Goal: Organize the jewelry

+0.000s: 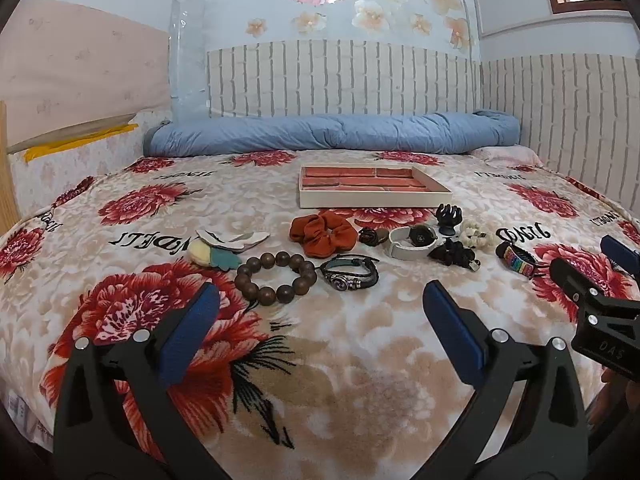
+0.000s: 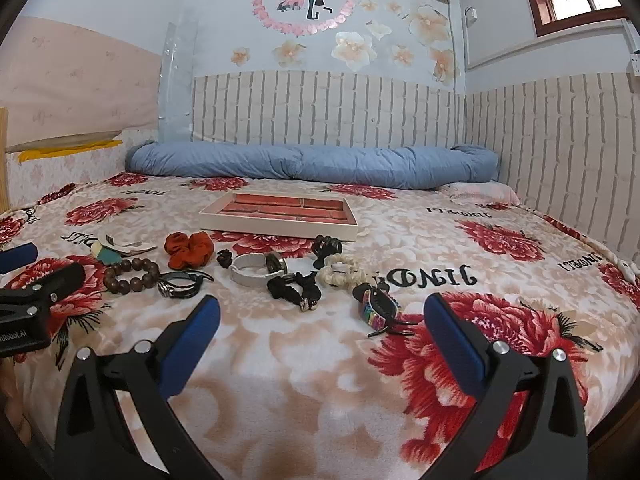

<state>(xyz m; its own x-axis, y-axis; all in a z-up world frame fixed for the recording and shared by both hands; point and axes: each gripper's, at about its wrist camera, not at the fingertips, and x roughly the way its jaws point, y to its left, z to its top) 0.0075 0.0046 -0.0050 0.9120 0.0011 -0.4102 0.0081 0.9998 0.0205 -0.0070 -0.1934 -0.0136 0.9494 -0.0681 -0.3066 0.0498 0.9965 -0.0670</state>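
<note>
Above, the left hand-held gripper (image 1: 320, 312) and the right hand-held gripper (image 2: 322, 316) hover over a bed (image 1: 360, 360) covered by a floral blanket; each has its blue-padded fingers (image 1: 192, 332) spread wide, pinching nothing. Jewelry and hair accessories lie loose in an uneven row across the blanket, beyond both grippers. From left to right in the left wrist view: a felt ornament (image 1: 218, 254), a wooden bead bracelet (image 1: 275, 277), a black leather bracelet (image 1: 350, 273), a rust-orange scrunchie (image 1: 323, 233), a white watch (image 1: 410, 241), a black scrunchie (image 1: 452, 254), a black claw clip (image 1: 449, 218), a cream scrunchie (image 1: 476, 237) and a rainbow-striped bracelet (image 1: 518, 260). The rainbow-striped bracelet lies nearest the right gripper, just ahead of its fingers. Behind the row, apart from it, stands a shallow white tray (image 1: 372, 201) with a brick-patterned lining; nothing can be seen inside it. A rolled blue quilt (image 1: 332, 132) lies along the far wall.
</note>
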